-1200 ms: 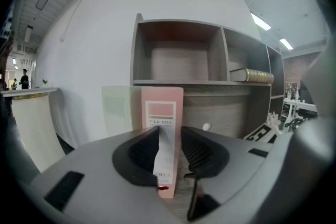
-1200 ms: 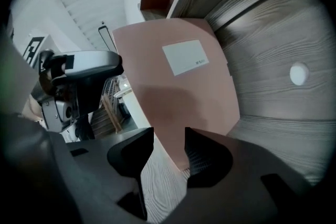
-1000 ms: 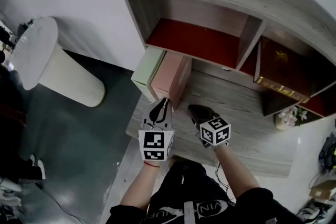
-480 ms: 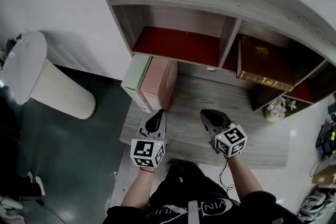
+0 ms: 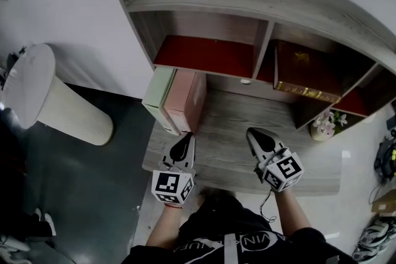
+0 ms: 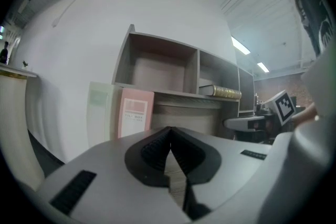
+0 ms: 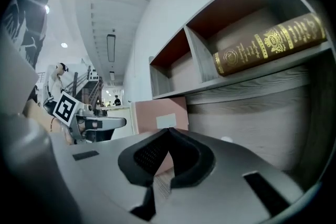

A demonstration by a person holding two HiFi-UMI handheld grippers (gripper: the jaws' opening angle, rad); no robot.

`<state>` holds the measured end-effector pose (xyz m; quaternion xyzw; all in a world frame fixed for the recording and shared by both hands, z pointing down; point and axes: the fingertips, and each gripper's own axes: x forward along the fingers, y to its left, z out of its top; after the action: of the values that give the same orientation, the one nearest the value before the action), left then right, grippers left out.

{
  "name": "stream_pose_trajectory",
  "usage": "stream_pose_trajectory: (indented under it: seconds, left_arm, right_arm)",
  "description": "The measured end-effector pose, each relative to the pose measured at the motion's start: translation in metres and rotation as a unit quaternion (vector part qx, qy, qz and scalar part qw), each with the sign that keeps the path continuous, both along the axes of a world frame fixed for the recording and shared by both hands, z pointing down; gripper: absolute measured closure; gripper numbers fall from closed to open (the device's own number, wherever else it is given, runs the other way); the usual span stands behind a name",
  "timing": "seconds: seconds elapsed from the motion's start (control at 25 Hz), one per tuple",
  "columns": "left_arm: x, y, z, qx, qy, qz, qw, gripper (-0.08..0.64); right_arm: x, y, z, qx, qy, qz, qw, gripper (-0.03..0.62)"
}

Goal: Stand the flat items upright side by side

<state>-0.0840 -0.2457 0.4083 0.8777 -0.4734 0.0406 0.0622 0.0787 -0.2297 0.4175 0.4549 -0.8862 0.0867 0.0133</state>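
Observation:
A pale green file box [image 5: 158, 94] and a pink file box [image 5: 187, 98] stand upright side by side at the left end of the grey wooden desk [image 5: 247, 139]. In the left gripper view the green box [image 6: 100, 113] and the pink box [image 6: 135, 116] rise ahead, beyond the jaws. My left gripper [image 5: 185, 140] hovers just in front of the pink box, shut and empty. My right gripper [image 5: 255, 135] is over the middle of the desk, shut and empty too. It sees the pink box [image 7: 160, 112] ahead.
A shelf unit [image 5: 260, 15] with red-lined compartments stands on the desk's back. A dark red book with gold trim [image 5: 306, 71] lies in the right compartment. A small flower pot [image 5: 323, 127] sits at the right. A white cylindrical bin [image 5: 52, 99] stands on the floor at left.
Both grippers have drawn back from the boxes toward the desk's front edge, and the right one has moved rightward. The left gripper's jaws have come together.

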Motion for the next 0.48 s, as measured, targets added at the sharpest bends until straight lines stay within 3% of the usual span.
stream_pose_trajectory:
  seconds: [0.48]
  left_arm:
    - [-0.015,0.013,-0.043,0.055,0.026,-0.008,0.9981,0.555]
  right_arm:
    - [0.006,0.019,-0.044,0.043,-0.015,0.001,0.999,0.583]
